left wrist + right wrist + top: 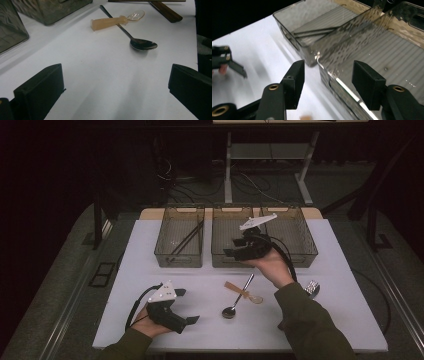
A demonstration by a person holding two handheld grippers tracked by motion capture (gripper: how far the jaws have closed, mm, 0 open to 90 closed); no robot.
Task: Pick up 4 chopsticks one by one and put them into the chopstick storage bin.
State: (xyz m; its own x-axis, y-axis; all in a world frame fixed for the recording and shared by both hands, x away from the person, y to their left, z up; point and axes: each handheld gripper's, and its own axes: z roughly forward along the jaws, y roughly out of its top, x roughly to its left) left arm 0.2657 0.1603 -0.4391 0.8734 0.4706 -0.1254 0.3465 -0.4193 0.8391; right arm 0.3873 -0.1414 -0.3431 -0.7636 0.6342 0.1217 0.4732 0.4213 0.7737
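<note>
- Three smoky clear bins stand in a row at the far edge of the white surface [150,330]: left bin [179,237], middle bin [231,240], right bin [296,237].
- Left bin holds dark chopsticks [189,239], lying slantwise; in the right gripper view they lie on its ribbed floor.
- Right gripper [234,253] is held above the front of the middle bin, jaws pointing left in the high view. Jaws apart, nothing between them; they have just been opening. In its own view, the jaws straddle the front corner of the middle bin [372,55] without touching it.
- Left gripper [186,306] sits low at the near left of the surface, in the person's left hand. Jaws wide open, empty; its own view shows bare surface between them.
- Metal spoon [239,298] lies near the centre front, bowl toward the person, handle pointing toward the bins.
- Plastic spoon [243,293], amber handle and clear bowl, lies across the metal spoon's handle, touching it.
- Both spoons lie between the two grippers, apart from each.
- Small shiny object [312,288] lies by the right sleeve; too small to identify.
- Dark wooden piece [166,11] lies beyond the spoons in the left gripper view.
</note>
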